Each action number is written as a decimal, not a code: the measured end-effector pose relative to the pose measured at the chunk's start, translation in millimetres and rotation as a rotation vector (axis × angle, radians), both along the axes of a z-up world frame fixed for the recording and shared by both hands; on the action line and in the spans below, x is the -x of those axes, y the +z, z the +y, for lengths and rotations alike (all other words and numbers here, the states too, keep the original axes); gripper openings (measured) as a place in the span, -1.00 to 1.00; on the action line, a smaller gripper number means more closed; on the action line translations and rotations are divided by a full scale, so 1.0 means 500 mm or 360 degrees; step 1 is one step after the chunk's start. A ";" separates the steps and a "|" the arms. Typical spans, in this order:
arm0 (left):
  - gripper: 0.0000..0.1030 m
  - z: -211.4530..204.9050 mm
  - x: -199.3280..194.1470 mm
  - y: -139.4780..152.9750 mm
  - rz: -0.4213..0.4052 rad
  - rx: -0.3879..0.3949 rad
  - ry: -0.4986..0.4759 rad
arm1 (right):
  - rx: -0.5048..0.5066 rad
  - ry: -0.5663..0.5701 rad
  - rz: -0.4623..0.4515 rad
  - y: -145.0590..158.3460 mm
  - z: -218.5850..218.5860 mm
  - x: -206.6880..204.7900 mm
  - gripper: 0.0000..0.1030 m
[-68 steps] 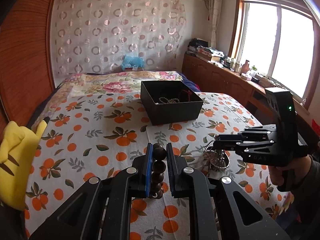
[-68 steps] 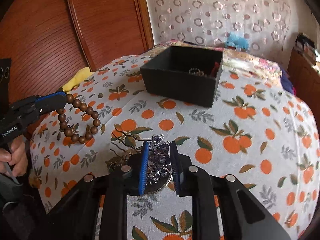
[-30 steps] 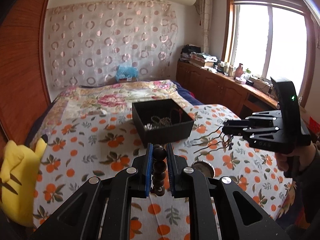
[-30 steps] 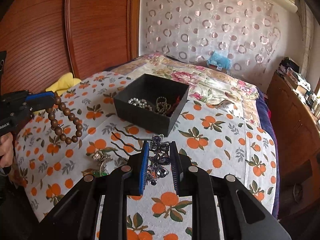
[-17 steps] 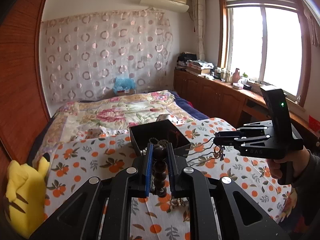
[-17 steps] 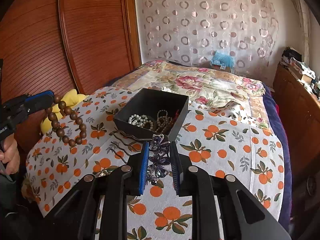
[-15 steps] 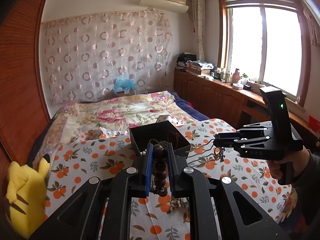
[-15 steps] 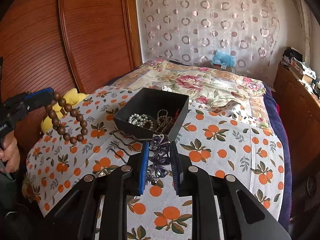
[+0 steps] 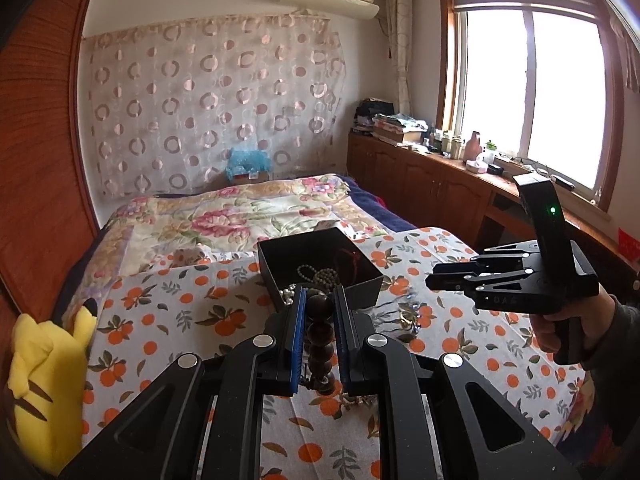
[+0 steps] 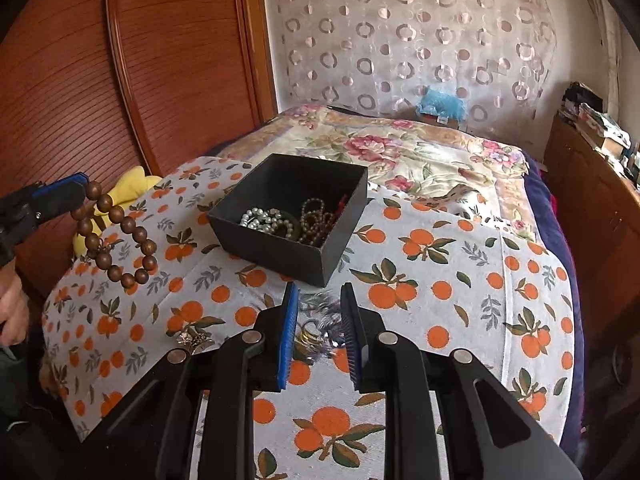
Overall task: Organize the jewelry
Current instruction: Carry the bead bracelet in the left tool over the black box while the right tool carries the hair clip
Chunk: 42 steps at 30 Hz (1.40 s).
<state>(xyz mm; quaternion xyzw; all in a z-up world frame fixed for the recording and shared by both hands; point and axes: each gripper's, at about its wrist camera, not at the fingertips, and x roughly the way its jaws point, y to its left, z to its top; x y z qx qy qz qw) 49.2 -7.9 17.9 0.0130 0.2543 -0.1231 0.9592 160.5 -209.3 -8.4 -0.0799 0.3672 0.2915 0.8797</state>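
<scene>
My left gripper [image 9: 319, 300] is shut on a brown wooden bead bracelet [image 9: 319, 332], which hangs as a loop in the right wrist view [image 10: 116, 236], left of the box. The black jewelry box [image 10: 292, 216] on the orange-print cloth holds pearl and bead strands; it also shows in the left wrist view [image 9: 320, 264]. My right gripper [image 10: 319, 308] is open and empty above the cloth. The purple jeweled hair comb [image 10: 320, 312] appears blurred below it, near the box's front, apparently on or falling to the cloth. The right gripper [image 9: 436, 280] shows empty in the left wrist view.
A small metal ornament [image 10: 192, 338] lies on the cloth at the left. A yellow plush toy [image 9: 44, 380] sits at the bed's left edge. A wooden wardrobe [image 10: 120, 80] stands at the left, cabinets [image 9: 432, 188] under the window at the right.
My right gripper has opened and let go of the purple hair comb, which dropped toward the cloth short of the box. The left gripper still holds the bracelet, slightly closer to the box.
</scene>
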 end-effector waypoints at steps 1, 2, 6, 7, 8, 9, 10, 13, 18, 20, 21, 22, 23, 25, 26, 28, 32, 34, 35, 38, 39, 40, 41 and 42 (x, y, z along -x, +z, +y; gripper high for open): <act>-0.76 0.000 0.000 0.000 0.0000 0.0001 -0.0002 | 0.0003 -0.0008 0.0003 -0.002 -0.003 -0.002 -0.53; -0.76 0.000 0.000 -0.001 0.0002 0.0000 -0.0003 | 0.0005 -0.0015 0.0005 -0.005 -0.006 -0.005 -0.53; -0.76 0.001 0.001 -0.006 0.0006 -0.0004 -0.0007 | 0.0007 -0.0050 0.0044 -0.024 -0.017 -0.020 -0.53; -0.76 0.002 0.002 -0.008 0.0008 -0.0006 -0.0009 | 0.0013 -0.0056 0.0054 -0.032 -0.019 -0.025 -0.53; -0.76 0.002 0.003 -0.010 0.0011 -0.0008 -0.0010 | 0.0019 -0.0065 0.0067 -0.041 -0.019 -0.030 -0.53; -0.76 0.000 0.001 -0.012 0.0014 -0.0009 -0.0010 | 0.0019 -0.0070 0.0082 -0.049 -0.019 -0.034 -0.49; -0.76 0.001 0.001 -0.014 0.0017 -0.0009 -0.0010 | 0.0023 -0.0072 0.0101 -0.060 -0.017 -0.039 -0.47; -0.76 -0.001 -0.002 -0.018 0.0026 -0.0010 -0.0008 | 0.0020 -0.0083 0.0133 -0.084 -0.011 -0.054 -0.39; -0.76 -0.001 -0.002 -0.020 0.0029 -0.0008 -0.0009 | -0.0081 -0.0106 0.0251 -0.112 -0.007 -0.085 -0.18; -0.76 -0.001 -0.003 -0.022 0.0032 -0.0009 -0.0008 | -0.0113 -0.0111 0.0292 -0.118 -0.008 -0.089 -0.15; -0.76 -0.001 -0.004 -0.024 0.0034 -0.0008 -0.0006 | -0.0118 -0.0117 0.0314 -0.122 -0.008 -0.091 -0.15; -0.76 0.000 -0.004 -0.027 0.0036 -0.0006 -0.0005 | -0.0107 -0.0132 0.0333 -0.128 -0.007 -0.093 -0.15; -0.76 0.001 -0.005 -0.029 0.0039 -0.0003 -0.0003 | -0.0096 -0.0142 0.0347 -0.134 -0.006 -0.095 -0.14; -0.76 0.003 -0.004 -0.033 0.0039 0.0005 -0.0002 | -0.0073 -0.0147 0.0351 -0.140 -0.002 -0.096 -0.14; -0.76 0.003 -0.005 -0.031 0.0039 0.0000 -0.0004 | -0.0060 -0.0147 0.0347 -0.140 0.001 -0.095 -0.14; -0.76 0.004 -0.005 -0.031 0.0039 -0.0003 -0.0005 | -0.0029 -0.0148 0.0341 -0.139 0.007 -0.093 -0.15; -0.76 0.005 -0.005 -0.032 0.0038 -0.0001 -0.0002 | -0.0001 -0.0105 0.0329 -0.133 0.020 -0.086 -0.50; -0.76 0.004 -0.005 -0.032 0.0039 0.0001 -0.0002 | 0.0035 -0.0095 0.0311 -0.130 0.024 -0.080 -0.50; -0.76 0.004 -0.005 -0.032 0.0037 -0.0001 -0.0001 | 0.0052 -0.0098 0.0297 -0.127 0.023 -0.077 -0.50; -0.76 0.006 -0.006 -0.038 0.0036 0.0002 0.0004 | 0.0127 -0.0094 0.0208 -0.105 0.021 -0.062 -0.50; -0.76 0.007 -0.005 -0.036 0.0037 0.0001 0.0002 | 0.0149 -0.0092 0.0182 -0.098 0.020 -0.059 -0.50; -0.76 0.008 -0.004 -0.035 0.0037 0.0002 0.0000 | 0.0191 -0.0087 0.0137 -0.087 0.021 -0.051 -0.50; -0.76 0.008 -0.005 -0.035 0.0037 0.0002 0.0000 | 0.0227 -0.0080 0.0102 -0.076 0.023 -0.046 -0.51; -0.76 0.009 -0.005 -0.037 0.0037 0.0004 -0.0001 | 0.0253 -0.0072 0.0077 -0.065 0.023 -0.041 -0.51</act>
